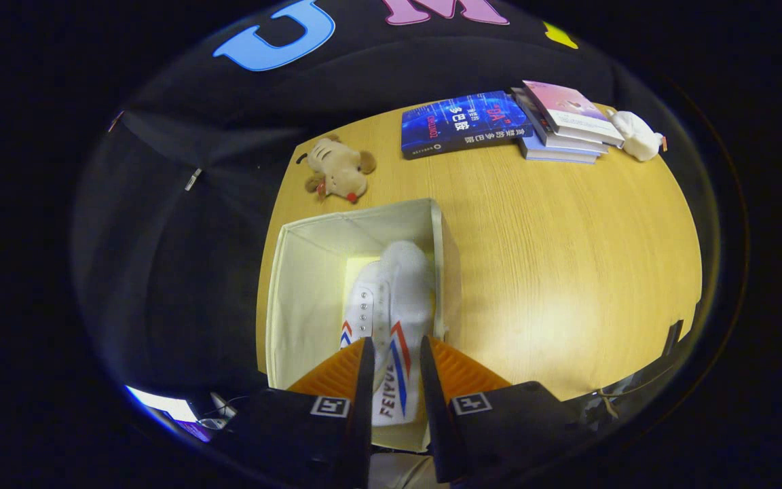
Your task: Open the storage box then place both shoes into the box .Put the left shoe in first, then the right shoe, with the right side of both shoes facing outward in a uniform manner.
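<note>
The cream fabric storage box [303, 292] stands open on the wooden table, right under my gripper. Two white shoes with red and blue stripes lie inside it. One shoe [362, 305] rests on the box floor toward the left. The other shoe [404, 292] lies along the box's right wall, toe pointing away from me, its striped side facing up. My gripper [394, 370] hangs over the box with both fingers pressed on the heel end of that shoe.
A small brown plush toy [339, 170] lies on the table [567, 272] beyond the box. Farther back are a blue book [462, 123], a stack of books [564, 122] and a white plush [637, 136]. The table's left edge runs close beside the box.
</note>
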Tool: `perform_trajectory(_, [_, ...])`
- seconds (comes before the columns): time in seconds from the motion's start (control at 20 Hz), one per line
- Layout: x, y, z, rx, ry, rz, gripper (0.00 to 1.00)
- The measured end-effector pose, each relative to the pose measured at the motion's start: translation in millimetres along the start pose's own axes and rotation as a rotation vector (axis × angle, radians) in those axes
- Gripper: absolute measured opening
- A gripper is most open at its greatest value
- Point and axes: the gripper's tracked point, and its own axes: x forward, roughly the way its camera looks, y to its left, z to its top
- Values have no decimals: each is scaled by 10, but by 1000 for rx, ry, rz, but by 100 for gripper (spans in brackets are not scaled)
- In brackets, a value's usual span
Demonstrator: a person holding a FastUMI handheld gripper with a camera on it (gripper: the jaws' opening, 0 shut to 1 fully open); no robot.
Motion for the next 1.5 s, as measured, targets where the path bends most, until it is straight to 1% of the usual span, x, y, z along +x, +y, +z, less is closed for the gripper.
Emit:
perform_trajectory(0.1, [-33, -47, 104, -27, -31, -4, 69])
perform_trajectory(0.15, [17, -18, 38, -30, -32, 3, 84])
perform_trajectory(0.2, [-32, -25, 27, -33, -36, 5, 99])
perform_trajectory(0.35, [-80, 9, 0, -38, -54, 26, 99])
perform_trajectory(0.55, [-203, 147, 110, -25, -125, 97, 99])
perform_trajectory(0.7, [-399, 167, 366, -20, -236, 135, 99])
perform_trajectory(0.9, [-780, 9, 812, -31, -422, 139, 99])
perform_trajectory(1.1, [-1239, -404, 1215, -84, -594, 83, 99])
perform_trajectory(1.3, [-1706, -987, 1554, -168, -741, -22, 98])
perform_trajectory(1.5, [-2171, -1532, 1741, -246, -842, -120, 99])
